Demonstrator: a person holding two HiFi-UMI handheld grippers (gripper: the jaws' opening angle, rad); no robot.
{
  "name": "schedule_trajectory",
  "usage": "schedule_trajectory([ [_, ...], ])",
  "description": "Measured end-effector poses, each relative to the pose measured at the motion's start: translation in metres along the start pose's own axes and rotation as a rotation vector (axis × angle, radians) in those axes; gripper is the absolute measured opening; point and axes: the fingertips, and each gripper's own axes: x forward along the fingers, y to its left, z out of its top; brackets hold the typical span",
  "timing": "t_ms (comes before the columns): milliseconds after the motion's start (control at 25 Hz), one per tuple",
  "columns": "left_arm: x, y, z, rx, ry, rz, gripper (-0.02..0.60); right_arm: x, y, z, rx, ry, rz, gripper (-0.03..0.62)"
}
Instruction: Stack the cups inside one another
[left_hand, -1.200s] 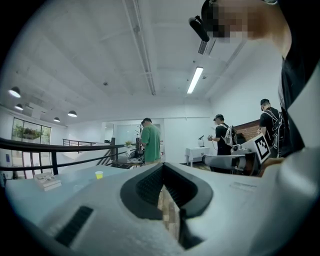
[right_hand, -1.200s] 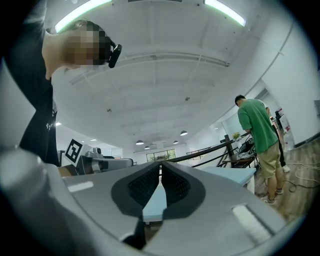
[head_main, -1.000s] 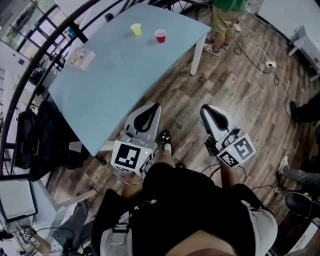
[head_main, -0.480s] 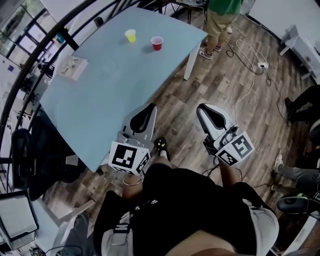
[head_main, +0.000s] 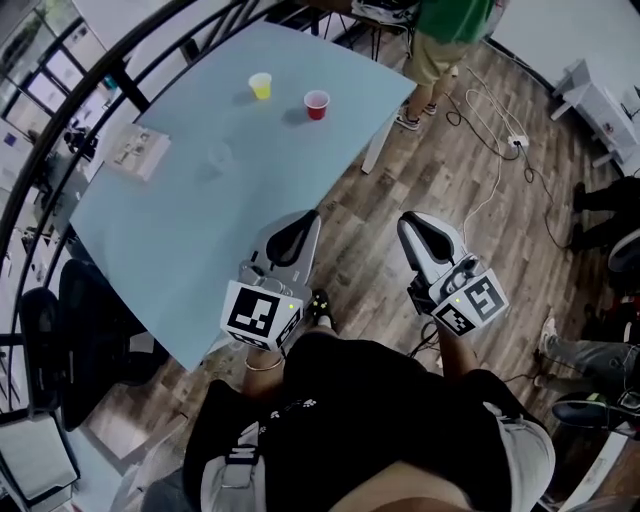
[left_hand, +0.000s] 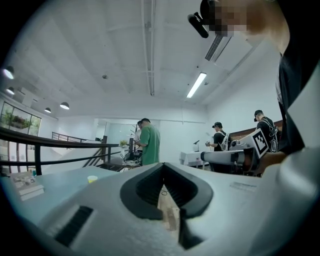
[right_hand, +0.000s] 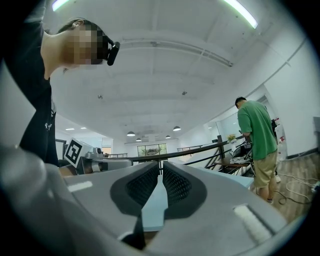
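A yellow cup (head_main: 261, 86) and a red cup (head_main: 317, 104) stand upright and apart on the far part of the pale blue table (head_main: 200, 230). The yellow cup (left_hand: 92, 178) also shows small in the left gripper view. A faint clear round thing (head_main: 218, 155), perhaps a clear cup, sits nearer the table's middle. My left gripper (head_main: 301, 223) is held over the table's near corner, shut and empty. To its right, over the wooden floor, my right gripper (head_main: 414, 224) is also shut and empty. Both are far short of the cups. In their own views, both the left gripper (left_hand: 162, 168) and the right gripper (right_hand: 161, 172) point level.
A small book or box (head_main: 135, 152) lies at the table's left edge. A person in a green shirt (head_main: 440, 40) stands past the far corner. A black chair (head_main: 90, 330) is at the left. A cable and power strip (head_main: 515, 140) lie on the floor; a railing (head_main: 90, 90) runs behind.
The table and cups have come closer and slid lower in the head view. Both grippers stay shut and side by side in front of the body, now nearer the table.
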Motion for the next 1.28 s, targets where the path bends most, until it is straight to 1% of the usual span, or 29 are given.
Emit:
schedule_trajectory([
  [320,0.018,0.049,0.006,0.001,-0.022,-0.002,-0.015,0.046,-0.021,0.000,-0.018,0.008,-0.022,0.028],
  [560,0.024,0.091,0.008,-0.008,-0.020,0.017,-0.015,0.088,-0.029,-0.007,-0.007,0.014,-0.009,0.032],
  [680,0.025,0.105,0.007,-0.014,-0.026,0.025,-0.015,0.103,-0.030,-0.010,-0.004,0.018,-0.005,0.036],
  [920,0.026,0.124,-0.002,-0.054,-0.030,0.046,-0.015,0.119,-0.037,-0.016,-0.016,0.046,-0.006,0.043],
  [1080,0.029,0.139,-0.003,-0.062,-0.035,0.083,-0.015,0.135,-0.051,-0.016,-0.025,0.059,0.010,0.053],
  [1280,0.025,0.165,-0.004,-0.075,-0.038,0.174,-0.015,0.167,-0.066,-0.015,-0.033,0.068,0.059,0.058],
])
